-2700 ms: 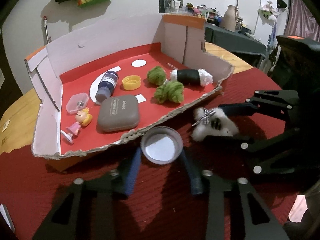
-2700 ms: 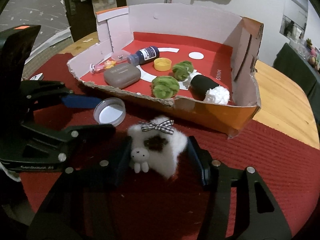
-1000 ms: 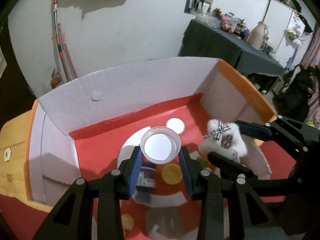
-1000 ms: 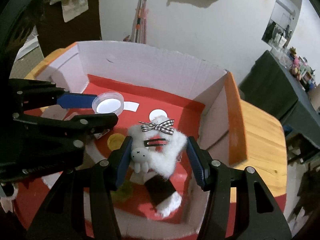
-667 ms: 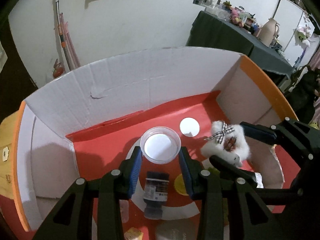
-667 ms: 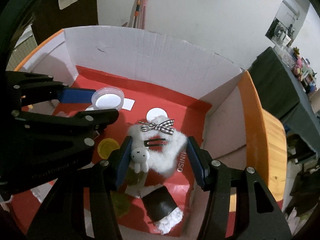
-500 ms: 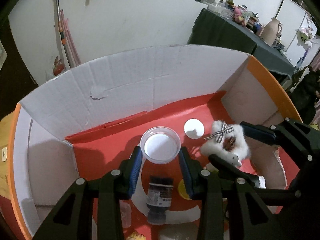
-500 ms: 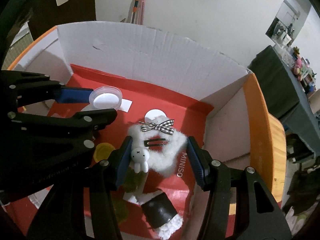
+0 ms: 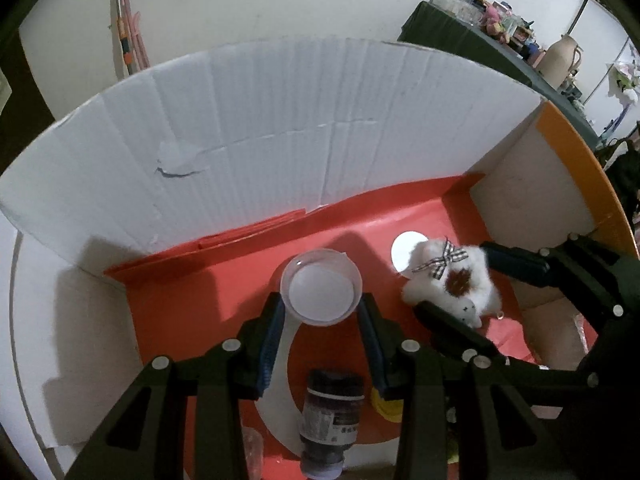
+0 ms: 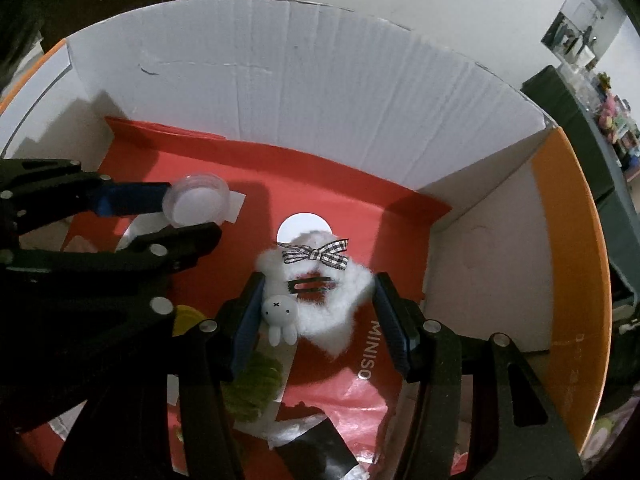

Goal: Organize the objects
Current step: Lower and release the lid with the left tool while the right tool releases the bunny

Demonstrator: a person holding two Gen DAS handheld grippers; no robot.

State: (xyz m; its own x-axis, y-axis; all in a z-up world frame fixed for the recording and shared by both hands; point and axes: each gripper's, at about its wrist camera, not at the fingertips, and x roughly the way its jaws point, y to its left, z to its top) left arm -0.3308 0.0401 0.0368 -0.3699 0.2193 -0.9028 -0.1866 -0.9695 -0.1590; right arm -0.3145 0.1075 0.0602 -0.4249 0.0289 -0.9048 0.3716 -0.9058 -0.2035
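A small round clear container with a white base [image 9: 321,287] hangs above the red floor of the cardboard box [image 9: 280,136], and my left gripper [image 9: 321,312] is shut on it. My right gripper [image 10: 318,304] is shut on a fluffy white hair clip [image 10: 320,300] with a checked bow and a tiny white rabbit charm, held over the box's far right corner. In the left wrist view the fluffy clip [image 9: 452,280] sits to the right of the container. The round container [image 10: 197,200] shows at left in the right wrist view.
On the box floor lie a dark blue bottle [image 9: 330,416], a yellow cap [image 9: 386,404], green yarn balls [image 10: 256,388] and a black-and-white roll [image 10: 320,448]. White cardboard walls [image 10: 320,80] rise close behind; an orange-edged side wall [image 10: 568,260] stands at right.
Both grippers have sunk deeper into the box and moved toward its back wall, still carrying the container and the fluffy clip. The wall now fills more of both views.
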